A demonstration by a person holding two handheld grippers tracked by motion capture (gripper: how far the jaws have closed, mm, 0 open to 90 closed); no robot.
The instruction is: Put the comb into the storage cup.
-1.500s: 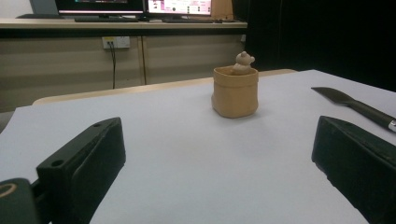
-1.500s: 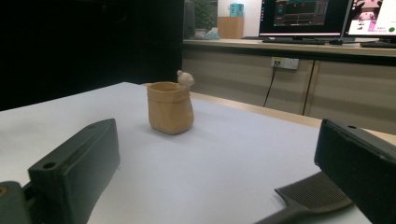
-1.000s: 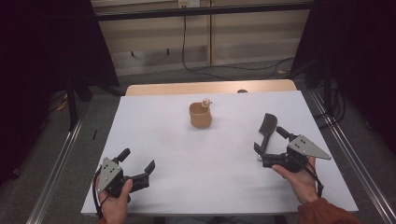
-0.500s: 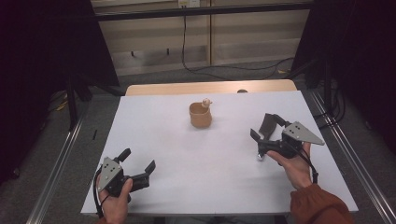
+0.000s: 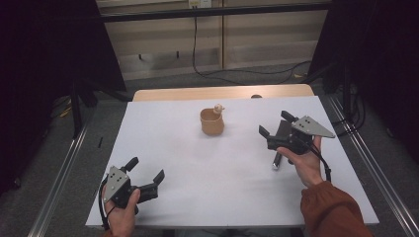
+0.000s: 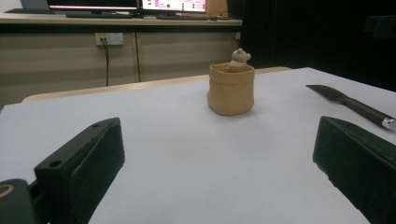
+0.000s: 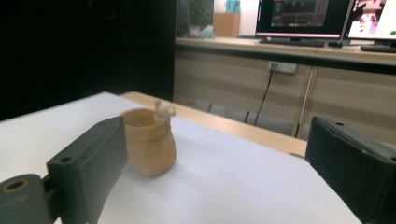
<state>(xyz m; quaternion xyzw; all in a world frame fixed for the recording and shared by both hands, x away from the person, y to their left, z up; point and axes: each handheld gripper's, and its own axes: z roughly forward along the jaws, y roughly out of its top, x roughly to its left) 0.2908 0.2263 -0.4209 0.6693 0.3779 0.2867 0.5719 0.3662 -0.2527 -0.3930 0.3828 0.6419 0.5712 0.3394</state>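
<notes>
While no writing is legible, tan pot [image 5: 212, 123] on table [image 5: 197, 168], left gripper [image 5: 147, 177] and right gripper [image 5: 275, 125] jaws apart.

R gripper [image 5: 276, 124] nearer tan pot [image 5: 212, 122]

Matt tan pot [image 5: 212, 123], smooth white tabletop [image 5: 197, 168].

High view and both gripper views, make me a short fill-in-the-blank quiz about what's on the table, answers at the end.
1. The tan pot has a small ____ figure on its rim.
2. The jaws of the left tongs stand ____.
3. The black tool with the silver end lies beside the ____ tongs.
4. The pot stands on a ____ table cover.

Answers: bear; open; right; white
</notes>
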